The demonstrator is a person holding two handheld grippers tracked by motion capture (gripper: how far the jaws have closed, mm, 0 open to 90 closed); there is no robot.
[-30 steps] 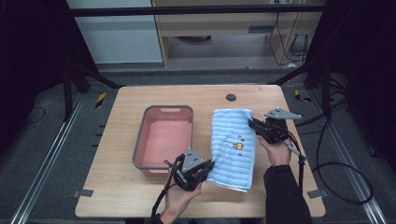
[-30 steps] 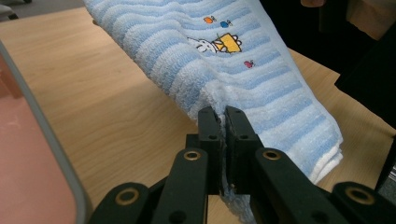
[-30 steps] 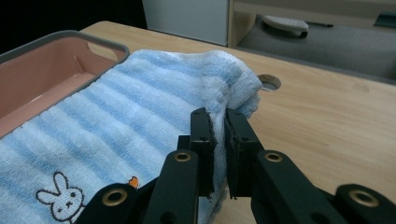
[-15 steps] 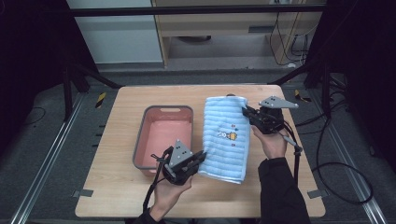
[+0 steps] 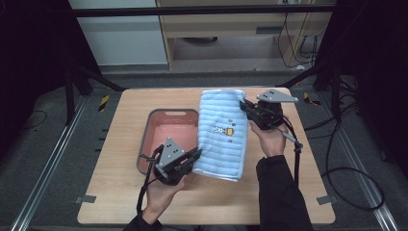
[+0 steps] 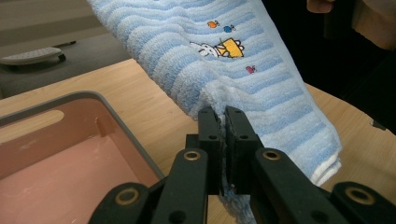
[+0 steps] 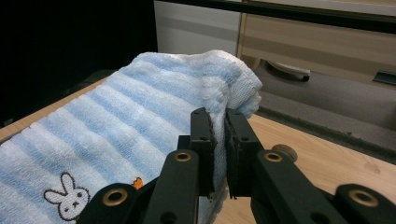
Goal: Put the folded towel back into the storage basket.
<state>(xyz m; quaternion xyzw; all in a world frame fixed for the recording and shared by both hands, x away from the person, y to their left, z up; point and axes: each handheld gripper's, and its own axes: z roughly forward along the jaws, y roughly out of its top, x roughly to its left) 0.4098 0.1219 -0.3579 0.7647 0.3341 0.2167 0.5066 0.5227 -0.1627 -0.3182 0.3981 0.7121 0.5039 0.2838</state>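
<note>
Table of light wood is sitting on grey floor, pink bin on it. Left gripper and right gripper are both pinching the blue striped towel.

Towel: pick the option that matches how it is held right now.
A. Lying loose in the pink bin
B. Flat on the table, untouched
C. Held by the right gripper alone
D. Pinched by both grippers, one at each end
D: the left gripper and the right gripper each have their jaws closed on the towel, which is beside the pink bin.
</note>
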